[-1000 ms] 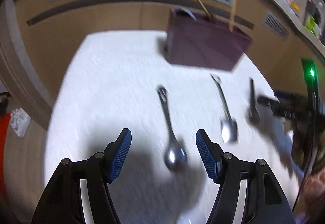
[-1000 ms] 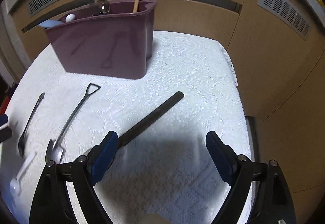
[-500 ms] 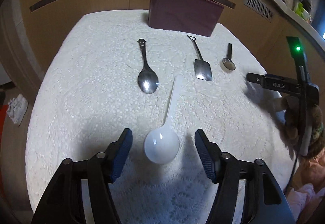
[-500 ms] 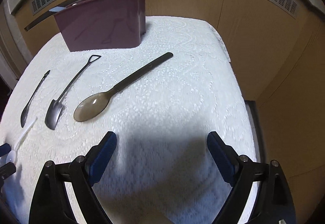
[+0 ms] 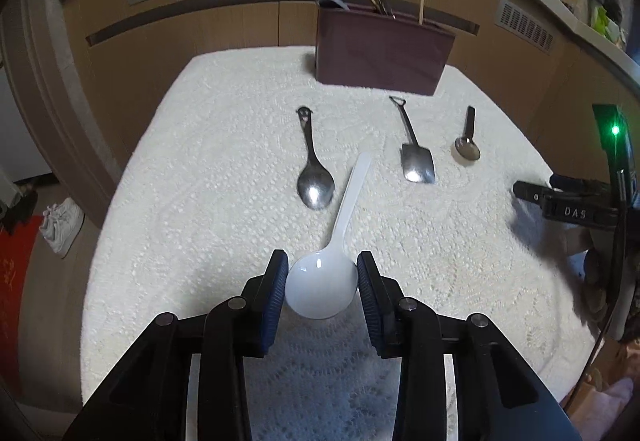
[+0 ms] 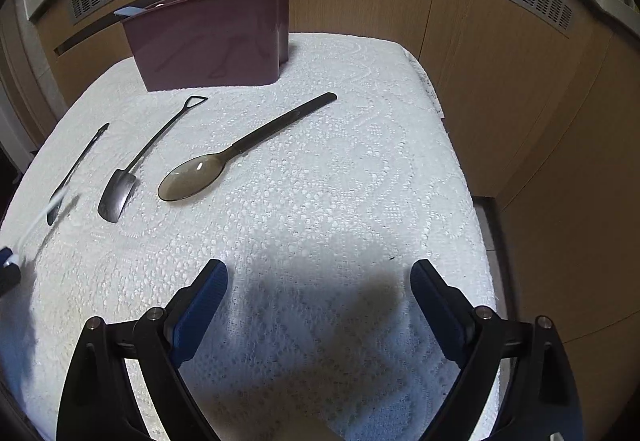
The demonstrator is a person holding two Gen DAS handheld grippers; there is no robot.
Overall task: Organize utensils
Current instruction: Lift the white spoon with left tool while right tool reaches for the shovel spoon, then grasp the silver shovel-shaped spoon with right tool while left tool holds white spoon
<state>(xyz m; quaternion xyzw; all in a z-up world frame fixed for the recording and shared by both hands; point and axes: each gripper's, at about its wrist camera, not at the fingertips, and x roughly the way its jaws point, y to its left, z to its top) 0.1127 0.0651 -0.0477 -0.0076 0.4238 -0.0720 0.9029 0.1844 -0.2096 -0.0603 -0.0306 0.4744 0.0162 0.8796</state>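
Note:
A white plastic spoon [image 5: 352, 197] lies on the lace-covered table [image 5: 208, 169], its bowl towards me. My left gripper [image 5: 322, 259] is closing on that bowl, and both blue pads touch its sides. Beyond it lie a metal spoon [image 5: 316, 181], a shovel-shaped spoon [image 5: 416, 161] and a brown translucent spoon [image 6: 192, 177]. The maroon utensil holder [image 6: 208, 45] stands at the far edge with sticks and handles poking out. My right gripper [image 6: 319, 269] stands open over bare cloth, well short of the brown spoon.
Wooden cabinet fronts with vent grilles surround the table on the far and right sides. The table's right edge [image 6: 476, 209] drops off close to my right gripper. Pale shoes [image 5: 60, 225] lie on the floor at the left.
My left gripper has drawn back from the metal spoon to the white spoon, and its jaws have narrowed around the bowl. My right gripper has drawn back from the brown spoon, still wide.

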